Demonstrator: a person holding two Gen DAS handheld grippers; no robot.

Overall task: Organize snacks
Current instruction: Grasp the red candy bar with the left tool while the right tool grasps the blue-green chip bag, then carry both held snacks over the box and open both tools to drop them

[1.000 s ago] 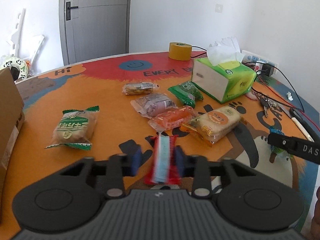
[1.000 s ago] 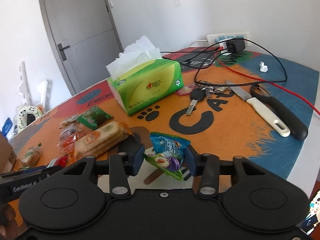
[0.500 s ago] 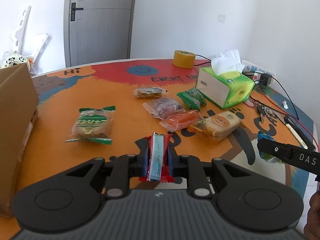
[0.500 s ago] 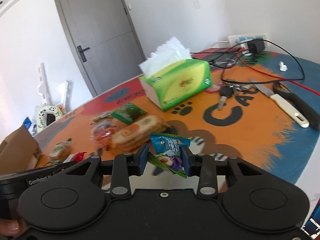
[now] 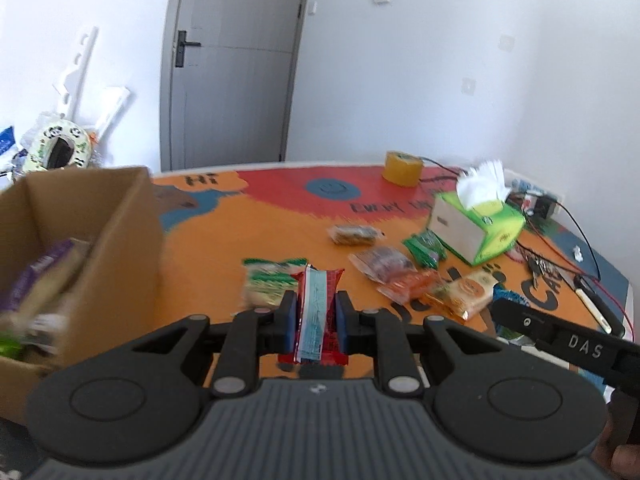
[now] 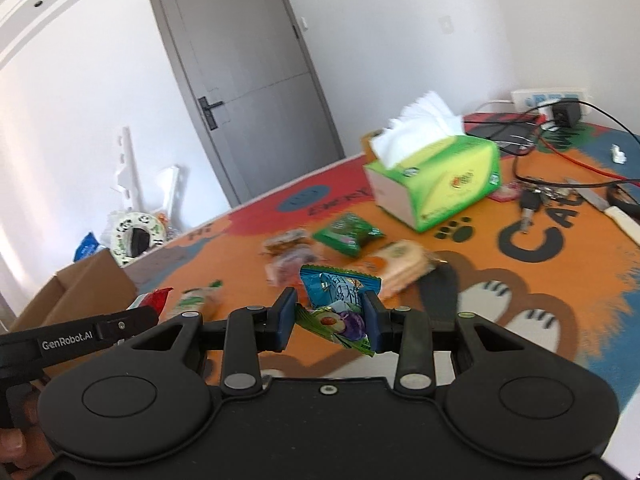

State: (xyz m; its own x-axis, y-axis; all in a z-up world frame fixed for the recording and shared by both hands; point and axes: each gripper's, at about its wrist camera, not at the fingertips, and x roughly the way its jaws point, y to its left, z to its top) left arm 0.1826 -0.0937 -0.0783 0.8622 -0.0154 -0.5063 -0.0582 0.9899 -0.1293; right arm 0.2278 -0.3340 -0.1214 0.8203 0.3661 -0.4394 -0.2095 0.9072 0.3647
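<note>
My left gripper point(image 5: 316, 314) is shut on a red snack bar with a pale blue stripe point(image 5: 316, 308), held above the table. To its left stands an open cardboard box point(image 5: 80, 248) with several packets inside. My right gripper point(image 6: 330, 320) is shut on a blue and green candy packet point(image 6: 340, 300), also lifted off the table. Several snacks lie on the orange mat: a green-and-white packet point(image 5: 268, 280), a small brown one point(image 5: 354, 234), a dark green one point(image 5: 424, 250), an orange one point(image 5: 408, 286) and a round cracker pack point(image 5: 468, 290).
A green tissue box point(image 6: 444, 176) stands at the back right. A yellow tape roll point(image 5: 402, 168) sits near the far edge. Keys point(image 6: 530, 202), cables, a charger and a white-handled knife point(image 6: 616, 216) crowd the right side. A grey door is behind.
Both grippers rose and swung left with their snacks. The left one closed on the red bar, and the cardboard box has come into its view.
</note>
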